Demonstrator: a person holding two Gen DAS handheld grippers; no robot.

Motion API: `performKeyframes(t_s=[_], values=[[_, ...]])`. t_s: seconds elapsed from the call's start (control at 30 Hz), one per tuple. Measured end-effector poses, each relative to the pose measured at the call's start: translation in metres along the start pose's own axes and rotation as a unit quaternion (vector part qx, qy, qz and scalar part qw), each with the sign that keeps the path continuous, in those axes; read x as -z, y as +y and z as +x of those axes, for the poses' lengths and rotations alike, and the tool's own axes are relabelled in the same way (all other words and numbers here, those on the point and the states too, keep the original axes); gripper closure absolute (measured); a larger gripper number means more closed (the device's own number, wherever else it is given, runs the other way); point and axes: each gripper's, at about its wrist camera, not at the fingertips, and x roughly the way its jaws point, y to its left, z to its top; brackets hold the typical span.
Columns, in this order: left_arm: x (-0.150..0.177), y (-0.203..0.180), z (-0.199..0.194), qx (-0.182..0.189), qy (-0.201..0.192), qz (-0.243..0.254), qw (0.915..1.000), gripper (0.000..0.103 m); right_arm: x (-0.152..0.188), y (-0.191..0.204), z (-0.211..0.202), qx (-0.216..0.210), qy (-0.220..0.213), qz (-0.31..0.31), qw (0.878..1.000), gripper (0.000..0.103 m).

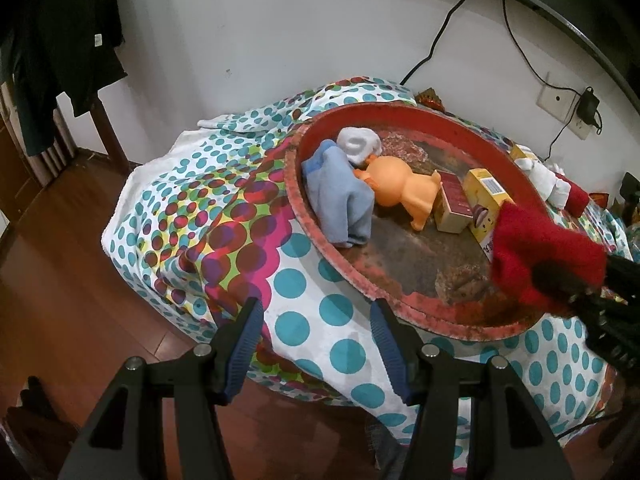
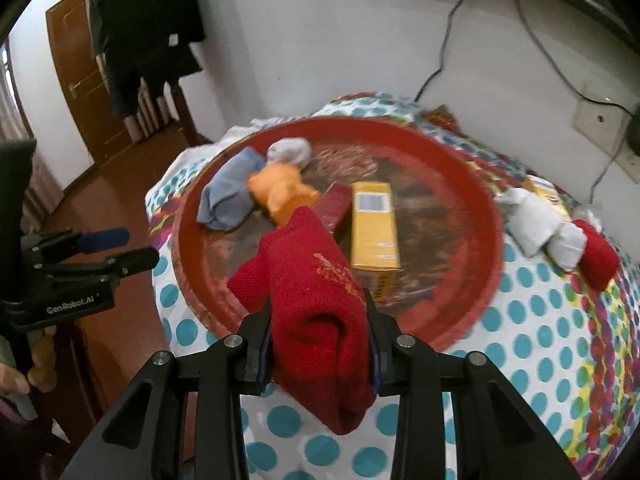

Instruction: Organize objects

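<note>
The right gripper (image 2: 318,354), clamped on a red sock (image 2: 316,300), hovers over the red tray's (image 2: 460,168) near rim, apparently for dropping inside, while the left gripper (image 1: 316,344) gapes empty.

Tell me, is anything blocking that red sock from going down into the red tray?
Partly. The red sock, clamped in the right gripper, hangs over the tray's near edge; the yellow box lies just beyond, but bare tray floor beside it looks free.
</note>
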Motion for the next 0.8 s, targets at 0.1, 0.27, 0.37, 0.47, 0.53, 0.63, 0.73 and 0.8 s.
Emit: performKeyframes(t_s=[0.1, 0.27, 0.37, 0.47, 0.53, 0.63, 0.73, 0.8], values=[[0.001, 0.0, 0.004, 0.004, 0.009, -0.001, 1.0, 0.046, -0.001, 0.003, 0.013, -0.002, 0.012, 0.001, 1.0, 0.07], [0.001, -0.001, 0.003, 0.003, 0.005, 0.001, 1.0, 0.046, -0.005, -0.002, 0.029, 0.014, 0.026, 0.003, 1.0, 0.07], [0.001, -0.002, 0.002, 0.006, 0.002, 0.003, 1.0, 0.046, -0.006, -0.006, 0.036, 0.034, 0.027, 0.001, 0.999, 0.07], [0.001, -0.003, 0.004, 0.007, 0.006, 0.005, 0.9999, 0.046, -0.009, -0.013, 0.043, 0.058, 0.028, 0.003, 0.998, 0.07], [0.001, -0.004, 0.004, 0.006, 0.006, 0.006, 0.9999, 0.046, -0.011, -0.02, 0.047, 0.071, 0.025, 0.006, 0.997, 0.07], [0.002, -0.007, 0.003, 0.007, 0.001, 0.011, 0.9999, 0.046, -0.015, -0.031, 0.052, 0.074, 0.023, 0.027, 0.997, 0.07], [0.002, -0.009, 0.002, 0.005, -0.002, 0.016, 0.9999, 0.046, -0.019, -0.04, 0.057, 0.078, 0.022, 0.041, 0.996, 0.07], [0.002, -0.009, 0.003, 0.006, -0.001, 0.017, 0.9998, 0.046, -0.021, -0.045, 0.06, 0.086, 0.022, 0.048, 0.995, 0.07]])
